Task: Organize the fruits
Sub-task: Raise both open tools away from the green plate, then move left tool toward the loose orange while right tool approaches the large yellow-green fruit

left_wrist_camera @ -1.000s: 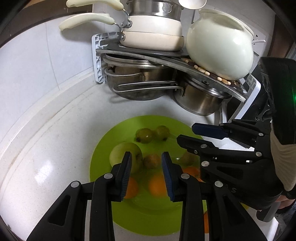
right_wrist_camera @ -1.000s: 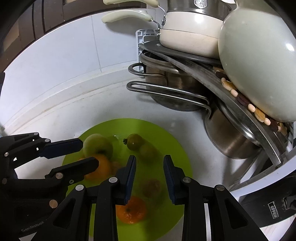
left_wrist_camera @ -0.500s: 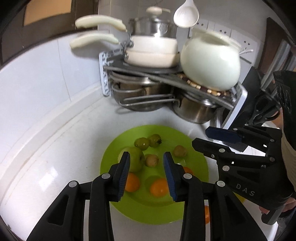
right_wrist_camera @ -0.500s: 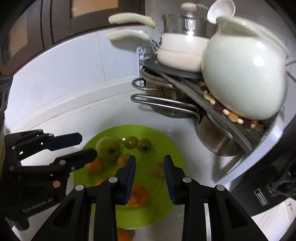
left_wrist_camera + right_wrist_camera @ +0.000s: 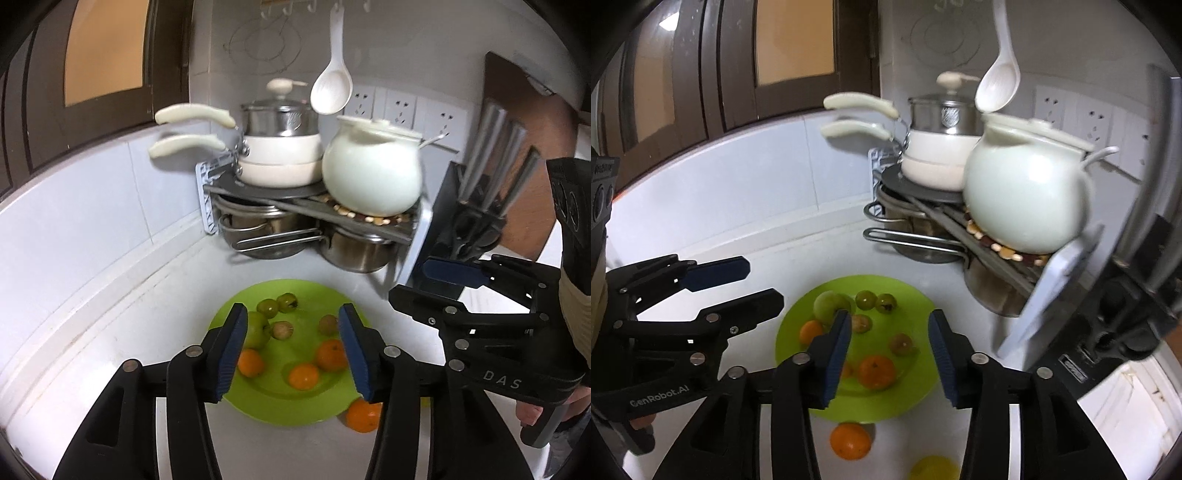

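A lime green plate (image 5: 325, 408) (image 5: 916, 291) lies on the white counter and holds a green apple (image 5: 256, 330) (image 5: 827, 304), two small green fruits (image 5: 277, 303), two brownish fruits (image 5: 283, 329) and oranges (image 5: 303, 376) (image 5: 876, 371). One orange (image 5: 362, 416) (image 5: 850, 441) lies on the counter beside the plate's near edge, and a yellow fruit (image 5: 934, 468) lies nearer still. My left gripper (image 5: 291, 349) is open and empty above the plate. My right gripper (image 5: 888, 354) is open and empty too, to its right.
A corner rack (image 5: 310, 206) holds white pans (image 5: 280, 158), a white round pot (image 5: 373, 173) and steel pots underneath. A white spoon (image 5: 330, 88) hangs above. A knife block (image 5: 476, 206) stands at the right. A white tiled wall runs along the left.
Both grippers have pulled back and up from the plate, and their jaws have opened wide. The fruit on the plate has not moved.
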Demonstrator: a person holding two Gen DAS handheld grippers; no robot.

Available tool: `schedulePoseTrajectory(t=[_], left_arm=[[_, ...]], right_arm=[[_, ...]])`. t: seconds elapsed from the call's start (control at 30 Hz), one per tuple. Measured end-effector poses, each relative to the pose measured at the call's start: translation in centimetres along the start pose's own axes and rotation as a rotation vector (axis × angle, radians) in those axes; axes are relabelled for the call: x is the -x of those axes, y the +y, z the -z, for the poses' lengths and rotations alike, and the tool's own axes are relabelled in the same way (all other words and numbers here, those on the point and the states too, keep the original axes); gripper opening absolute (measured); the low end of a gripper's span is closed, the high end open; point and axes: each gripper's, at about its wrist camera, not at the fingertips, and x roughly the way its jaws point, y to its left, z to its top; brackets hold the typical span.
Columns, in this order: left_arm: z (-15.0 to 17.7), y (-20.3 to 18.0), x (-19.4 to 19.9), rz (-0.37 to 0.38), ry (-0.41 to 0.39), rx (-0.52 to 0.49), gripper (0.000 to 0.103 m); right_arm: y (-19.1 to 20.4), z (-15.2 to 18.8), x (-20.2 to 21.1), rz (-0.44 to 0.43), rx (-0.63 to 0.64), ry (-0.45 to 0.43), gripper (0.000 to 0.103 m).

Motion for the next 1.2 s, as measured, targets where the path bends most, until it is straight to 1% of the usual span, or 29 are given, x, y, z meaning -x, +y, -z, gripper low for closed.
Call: schedulePoseTrajectory(t=[0.07, 0.13, 0.23, 0.43, 0.53, 0.7, 0.97, 1.13, 1.2], left_arm=[[0.1, -0.4, 0.9, 0.007, -0.012, -0.002, 0.056], [0.3, -0.9, 1.7, 0.017, -0.023, -0.009, 0.058], [0.6, -1.6, 2.5, 0.023, -0.029, -0.019, 0.061], [1.8, -2.5, 3.0, 0.023, -0.022, -0.025, 0.063], [2.4, -2.9, 3.0, 0.032, -0.012, -0.021, 0.065], [3.6, -3.7, 2.6, 0.047, 0.007, -0.035, 0.066], [5.7, -5.1, 1.7, 0.03, 0.025, -0.099, 0.066], [6.8, -5.7, 0.7, 0.053, 0.052, -0.119, 0.066], [7.3, -5.9, 0.1, 0.058, 0.074, -0.125, 0.066]], right_arm=[[-0.2, 0.3, 1.3, 0.015, -0.001, -0.021, 0.053], [-0.5, 0.6, 2.3, 0.028, -0.006, -0.04, 0.058], [-0.6, 1.2, 3.4, 0.047, -0.014, -0.059, 0.063], [-0.6, 2.7, 5.0, 0.1, -0.005, -0.078, 0.069], [-0.7, 3.6, 5.3, 0.115, -0.002, -0.066, 0.069], [-1.2, 5.3, 5.2, 0.113, -0.031, -0.03, 0.069], [-2.4, 8.2, 4.7, 0.11, -0.095, 0.037, 0.069], [-3.1, 9.9, 3.8, 0.116, -0.126, 0.088, 0.069], [-3.3, 10.5, 3.5, 0.119, -0.138, 0.106, 0.069]])
